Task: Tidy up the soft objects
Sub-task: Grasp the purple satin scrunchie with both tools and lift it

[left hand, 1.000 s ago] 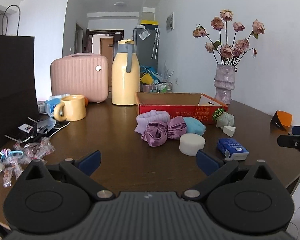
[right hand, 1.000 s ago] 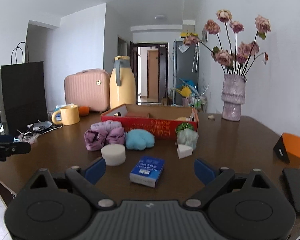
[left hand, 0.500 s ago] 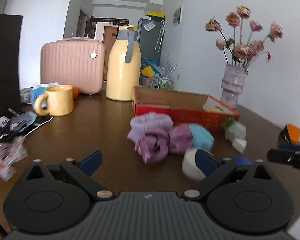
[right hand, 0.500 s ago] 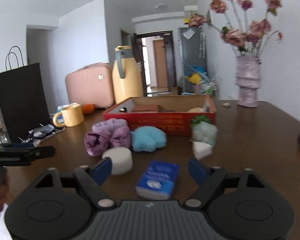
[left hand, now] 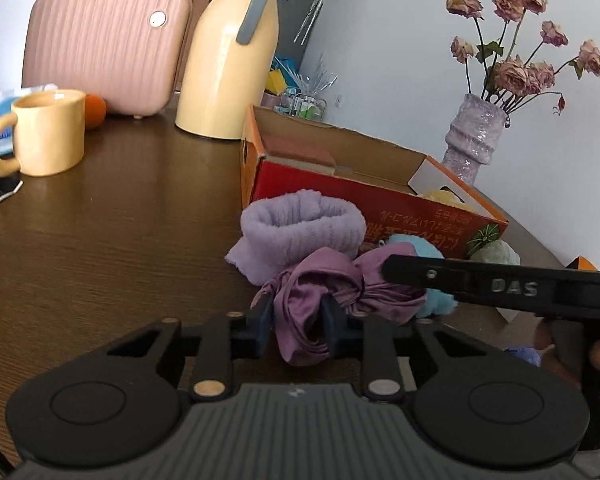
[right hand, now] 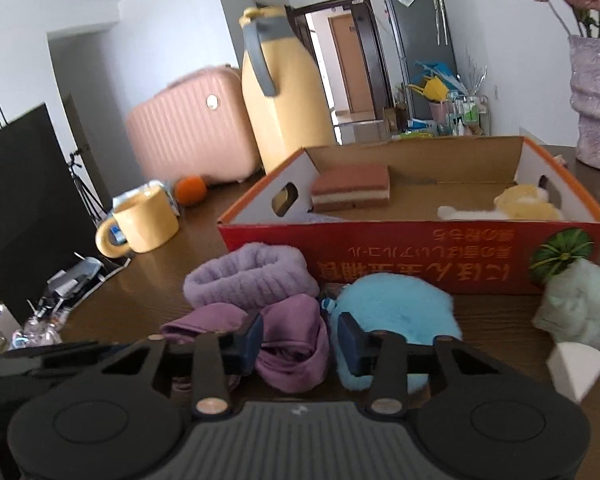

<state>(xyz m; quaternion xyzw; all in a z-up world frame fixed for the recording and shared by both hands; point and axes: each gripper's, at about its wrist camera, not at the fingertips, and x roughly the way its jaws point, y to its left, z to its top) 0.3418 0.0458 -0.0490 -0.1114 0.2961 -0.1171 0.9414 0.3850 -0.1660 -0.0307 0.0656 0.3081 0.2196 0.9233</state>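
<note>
A purple satin scrunchie (left hand: 300,304) (right hand: 296,340) lies on the brown table before the red cardboard box (left hand: 364,196) (right hand: 412,256). My left gripper (left hand: 298,316) is shut on its left loop. My right gripper (right hand: 300,340) is shut on its right loop; its finger crosses the left wrist view (left hand: 480,286). A lavender fuzzy band (left hand: 300,228) (right hand: 248,280) sits just behind, and a blue fluffy piece (right hand: 396,312) (left hand: 432,300) lies right of it. The box holds a brown layered sponge (right hand: 352,188) and a yellow plush (right hand: 524,204).
A yellow mug (left hand: 44,132) (right hand: 144,224), an orange (right hand: 190,190), a pink case (left hand: 104,44) and a yellow jug (left hand: 232,52) stand behind left. A vase (left hand: 472,136) is at the back right. A pale green plush (right hand: 576,308) and a white wedge (right hand: 576,368) lie right.
Both grippers have moved forward from the table's near side to the scrunchie and closed on it, one at each loop. The white round sponge and blue packet have left view.
</note>
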